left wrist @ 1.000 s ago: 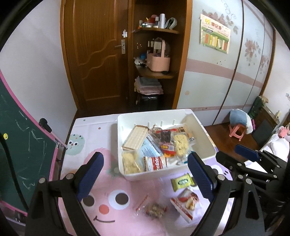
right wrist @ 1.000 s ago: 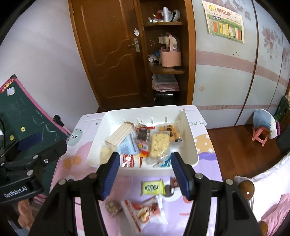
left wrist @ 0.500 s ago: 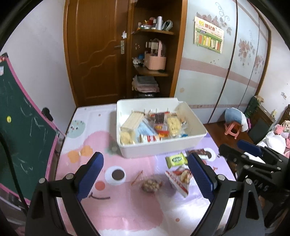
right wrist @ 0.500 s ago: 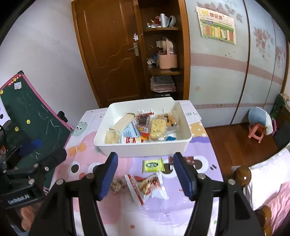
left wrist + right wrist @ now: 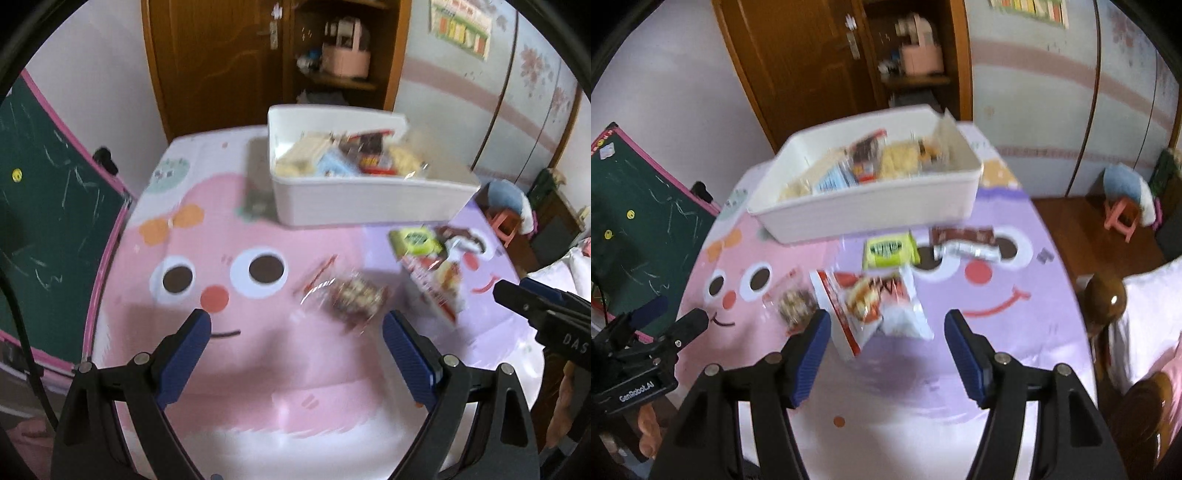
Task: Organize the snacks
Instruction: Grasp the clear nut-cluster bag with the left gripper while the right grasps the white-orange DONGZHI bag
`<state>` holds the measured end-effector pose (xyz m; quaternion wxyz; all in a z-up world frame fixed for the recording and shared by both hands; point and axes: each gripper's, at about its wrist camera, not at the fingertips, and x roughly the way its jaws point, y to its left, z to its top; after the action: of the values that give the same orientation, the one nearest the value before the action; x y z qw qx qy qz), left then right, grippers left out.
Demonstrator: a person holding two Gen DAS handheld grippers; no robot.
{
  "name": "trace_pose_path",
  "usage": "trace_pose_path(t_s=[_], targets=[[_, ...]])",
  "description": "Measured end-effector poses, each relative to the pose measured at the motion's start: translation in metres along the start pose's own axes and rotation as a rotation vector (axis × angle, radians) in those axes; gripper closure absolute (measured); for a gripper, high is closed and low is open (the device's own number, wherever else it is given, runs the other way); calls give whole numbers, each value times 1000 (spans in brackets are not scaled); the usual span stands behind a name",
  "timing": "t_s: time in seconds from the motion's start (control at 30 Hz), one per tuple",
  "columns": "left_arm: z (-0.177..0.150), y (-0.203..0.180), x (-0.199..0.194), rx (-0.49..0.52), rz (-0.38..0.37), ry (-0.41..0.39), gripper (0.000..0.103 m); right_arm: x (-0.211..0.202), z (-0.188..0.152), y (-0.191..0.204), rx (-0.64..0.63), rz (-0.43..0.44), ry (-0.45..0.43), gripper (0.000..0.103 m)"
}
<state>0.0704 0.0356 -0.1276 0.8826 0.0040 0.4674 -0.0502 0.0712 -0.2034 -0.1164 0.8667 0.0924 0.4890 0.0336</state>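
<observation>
A white bin [image 5: 369, 199] [image 5: 871, 210] full of snack packets stands at the far side of the table. In front of it lie loose packets: a clear bag of brown snacks [image 5: 354, 295] [image 5: 794, 302], a red-and-white packet [image 5: 436, 284] [image 5: 871, 299], a green packet [image 5: 415, 240] [image 5: 890, 251] and a brown packet [image 5: 964, 243]. My left gripper [image 5: 295, 325] hovers open just short of the clear bag, with nothing between its fingers. My right gripper [image 5: 888, 325] is open low over the near end of the red-and-white packet, not touching it.
A pink and purple cartoon mat [image 5: 258, 369] covers the table. A green chalkboard [image 5: 44, 206] leans at the left edge. On the right are a wooden bedpost knob [image 5: 1104, 295] and bedding. A door and shelves stand behind the bin. Both views are motion-blurred.
Both grippers have come down and drawn back from over the bin toward the loose packets, which now look larger and closer. The right jaws stand slightly wider.
</observation>
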Motion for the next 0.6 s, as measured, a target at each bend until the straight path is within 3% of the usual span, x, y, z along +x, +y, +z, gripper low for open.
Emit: trace_pose_path(t_s=[0.17, 0.6], targets=[[-3, 1, 26, -5, -5, 60, 9, 22, -2, -2, 27, 46, 54, 39], [-1, -22, 93, 66, -64, 195, 9, 64, 14, 8, -31, 92, 66, 39]])
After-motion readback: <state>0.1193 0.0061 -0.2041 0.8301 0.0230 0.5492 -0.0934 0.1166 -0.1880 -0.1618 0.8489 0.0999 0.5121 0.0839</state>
